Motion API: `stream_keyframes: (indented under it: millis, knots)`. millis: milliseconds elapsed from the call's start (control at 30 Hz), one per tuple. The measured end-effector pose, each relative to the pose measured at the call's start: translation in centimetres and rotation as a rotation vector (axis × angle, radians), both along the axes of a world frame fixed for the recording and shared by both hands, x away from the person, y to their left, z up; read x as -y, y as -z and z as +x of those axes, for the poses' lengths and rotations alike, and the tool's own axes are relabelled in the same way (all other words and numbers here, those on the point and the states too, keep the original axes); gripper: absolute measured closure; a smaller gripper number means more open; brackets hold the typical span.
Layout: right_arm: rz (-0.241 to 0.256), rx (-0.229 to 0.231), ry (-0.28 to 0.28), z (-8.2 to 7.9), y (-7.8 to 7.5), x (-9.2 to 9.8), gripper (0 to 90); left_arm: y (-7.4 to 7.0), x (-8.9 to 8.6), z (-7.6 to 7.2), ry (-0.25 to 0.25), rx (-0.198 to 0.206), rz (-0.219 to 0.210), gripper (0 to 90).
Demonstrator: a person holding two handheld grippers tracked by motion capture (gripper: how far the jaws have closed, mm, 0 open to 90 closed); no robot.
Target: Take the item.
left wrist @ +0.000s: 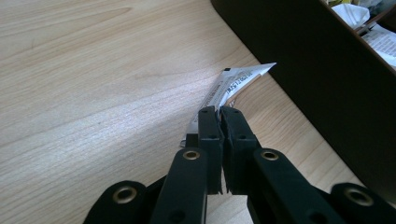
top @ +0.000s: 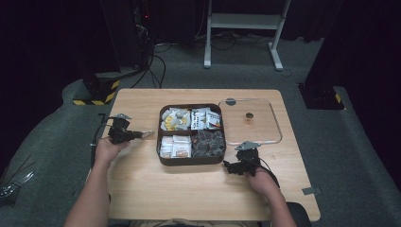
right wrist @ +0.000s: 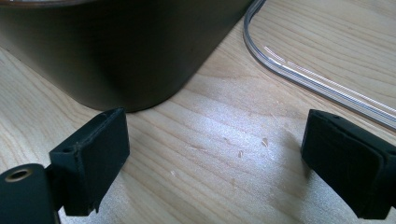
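On the wooden table (top: pixel 142 189) stands a dark four-part box (top: pixel 191 161) full of packets, with its clear lid (top: pixel 274 127) lying beside it. The left gripper (left wrist: pixel 219 114) is clamped on a small white sachet (left wrist: pixel 236 80) just left of the box, while the right gripper (right wrist: pixel 215 158) rests with jaws wide apart and empty near the box corner. It seems the sachet is being sorted, so the next move probably needs lifting it over the wall into a matching compartment.
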State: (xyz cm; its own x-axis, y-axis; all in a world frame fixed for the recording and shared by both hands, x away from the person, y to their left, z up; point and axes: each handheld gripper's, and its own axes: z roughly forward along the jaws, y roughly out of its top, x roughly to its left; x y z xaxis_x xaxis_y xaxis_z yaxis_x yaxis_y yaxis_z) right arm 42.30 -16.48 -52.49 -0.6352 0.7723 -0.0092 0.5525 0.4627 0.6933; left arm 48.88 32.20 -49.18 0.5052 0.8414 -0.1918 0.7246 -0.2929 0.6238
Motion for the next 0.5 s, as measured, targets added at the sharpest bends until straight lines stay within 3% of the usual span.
stream_keyframes:
  millis: [167,500]
  knots:
    - [0.000,0.000,0.000,0.00,0.00,0.00,7.8,0.36,0.43,-0.06,0.037,-0.003,0.027,85.9]
    - [0.000,0.000,0.000,0.00,0.00,0.00,7.8,0.92,0.52,0.04,0.031,-0.023,0.019,76.0]
